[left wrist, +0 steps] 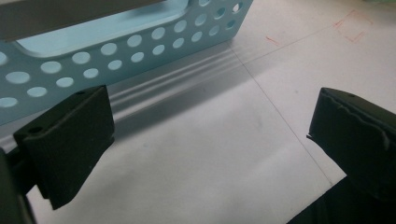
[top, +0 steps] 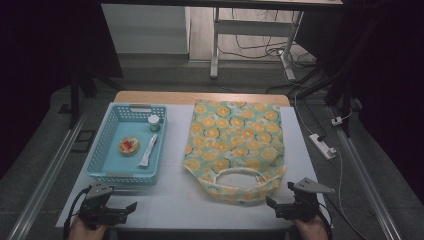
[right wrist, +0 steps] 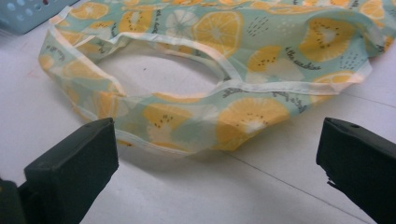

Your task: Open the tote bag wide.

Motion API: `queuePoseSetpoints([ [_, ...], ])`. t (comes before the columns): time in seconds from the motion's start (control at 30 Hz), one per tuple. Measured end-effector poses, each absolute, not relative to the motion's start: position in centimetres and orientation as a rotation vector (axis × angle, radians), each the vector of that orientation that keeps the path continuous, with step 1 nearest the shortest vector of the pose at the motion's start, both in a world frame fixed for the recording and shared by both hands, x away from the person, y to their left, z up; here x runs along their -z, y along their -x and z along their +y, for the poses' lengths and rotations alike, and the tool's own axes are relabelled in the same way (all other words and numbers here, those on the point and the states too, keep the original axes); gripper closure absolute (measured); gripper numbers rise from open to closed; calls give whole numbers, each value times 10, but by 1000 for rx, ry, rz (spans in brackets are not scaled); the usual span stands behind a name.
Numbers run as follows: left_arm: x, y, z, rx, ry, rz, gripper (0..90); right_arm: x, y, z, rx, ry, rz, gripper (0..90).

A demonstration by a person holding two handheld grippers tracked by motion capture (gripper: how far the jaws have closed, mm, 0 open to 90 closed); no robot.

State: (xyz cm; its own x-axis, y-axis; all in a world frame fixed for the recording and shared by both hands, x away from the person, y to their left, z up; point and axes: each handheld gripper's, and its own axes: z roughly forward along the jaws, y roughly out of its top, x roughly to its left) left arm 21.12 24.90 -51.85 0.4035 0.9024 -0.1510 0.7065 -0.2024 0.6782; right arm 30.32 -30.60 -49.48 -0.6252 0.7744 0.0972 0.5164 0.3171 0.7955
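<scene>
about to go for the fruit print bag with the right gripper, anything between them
Nothing visible. The right gripper sits open just short of the bag, with bare white table between its jaws and the bag's handle edge. The blue basket stands off to the left, by the open left gripper.

White power strip (top: 322, 146) and trailing cables (top: 260, 50) on grey floor beyond the table.

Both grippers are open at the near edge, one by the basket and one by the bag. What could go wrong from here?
1. The bag lies flat and limp; the right gripper may pinch both layers at the handle and keep the mouth shut.
2. The left gripper sits close to the basket wall; a reach could shove it.
3. The small jar could tip if bumped.
</scene>
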Motion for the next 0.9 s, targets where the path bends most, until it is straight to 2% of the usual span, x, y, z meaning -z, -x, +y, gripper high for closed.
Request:
queuePoseSetpoints([
  [0.9,520,-218,246,-349,-2006,1356,3,495,-305,-304,-1204,-1137,2336,0],
])
